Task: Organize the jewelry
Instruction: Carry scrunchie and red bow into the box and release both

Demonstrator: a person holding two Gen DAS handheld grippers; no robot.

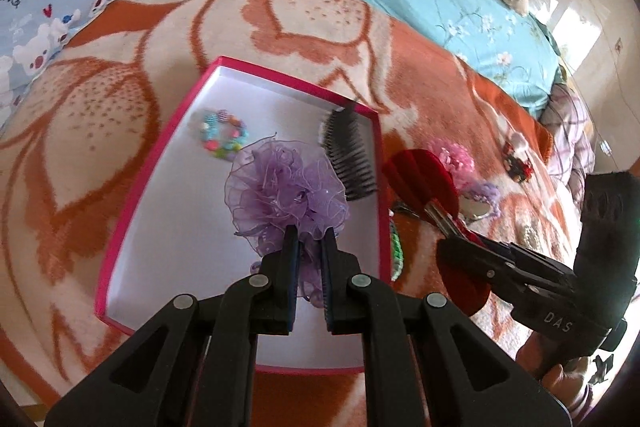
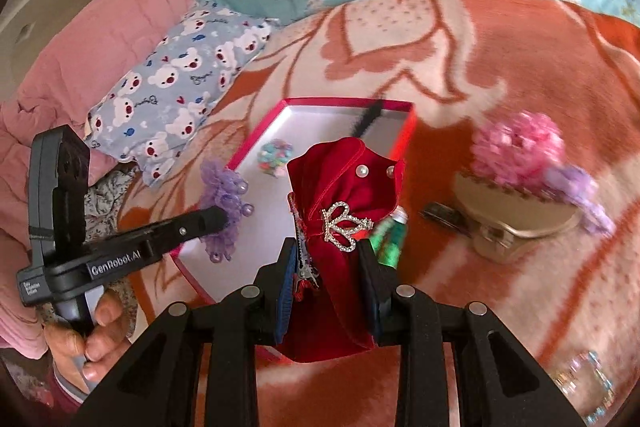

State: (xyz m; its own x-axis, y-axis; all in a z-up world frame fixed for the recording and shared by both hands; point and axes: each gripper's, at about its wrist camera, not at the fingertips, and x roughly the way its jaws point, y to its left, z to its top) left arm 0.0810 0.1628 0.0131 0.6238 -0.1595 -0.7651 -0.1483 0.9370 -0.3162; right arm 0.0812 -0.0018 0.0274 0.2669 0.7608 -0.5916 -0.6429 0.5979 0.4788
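Observation:
A pink-rimmed box (image 1: 136, 183) with a white floor lies on the orange blanket. In it are a colourful bead bracelet (image 1: 223, 135) and a black comb (image 1: 349, 151). My left gripper (image 1: 310, 239) is shut on a purple organza scrunchie (image 1: 286, 191) and holds it over the box. My right gripper (image 2: 330, 255) is shut on a red velvet bow clip (image 2: 344, 187) with a rhinestone crown and pearls, held at the box's right rim (image 2: 404, 147). In the left wrist view the right gripper (image 1: 448, 223) and red bow (image 1: 420, 175) show beside the box.
On the blanket right of the box lie a beige claw clip (image 2: 516, 215), pink and purple scrunchies (image 2: 520, 147), a green beaded item (image 2: 388, 239), a small dark clip (image 2: 444, 215) and a crystal bracelet (image 2: 584, 379). A bear-print pillow (image 2: 176, 79) and turquoise bedding lie behind.

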